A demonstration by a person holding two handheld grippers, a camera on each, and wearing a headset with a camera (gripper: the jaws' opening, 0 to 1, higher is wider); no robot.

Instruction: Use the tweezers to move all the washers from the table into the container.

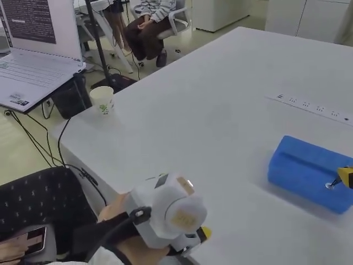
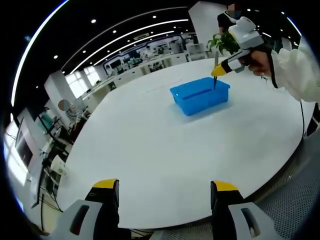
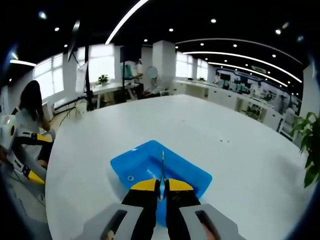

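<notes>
Presently, right claw [image 3: 161, 186] is clamped on slim grey tweezers [image 3: 162, 167], long axis vertical, tips down into blue container [image 3: 120, 167]; left claw [image 2: 165, 186], jaws apart.

Visible inventory:

- Grippers: 2, namely 1 left gripper [image 2: 165, 187] and 1 right gripper [image 3: 161, 187].
- Pairs of tweezers [image 3: 162, 167]: 1.
- Blue container [image 1: 309, 168]: 1.
- Washer [image 3: 130, 177]: 1 countable, seen in the right gripper view inside the container.
- White table [image 1: 209, 110]: 1.
- Paper cup [image 1: 102, 100]: 1.
- Laptop [image 1: 27, 72]: 1.
- Power strip [image 1: 314, 106]: 1. Its sockets are too small to count.
- Seated person [image 1: 146, 27] beyond the table: 1, on 1 office chair [image 1: 177, 19].
</notes>
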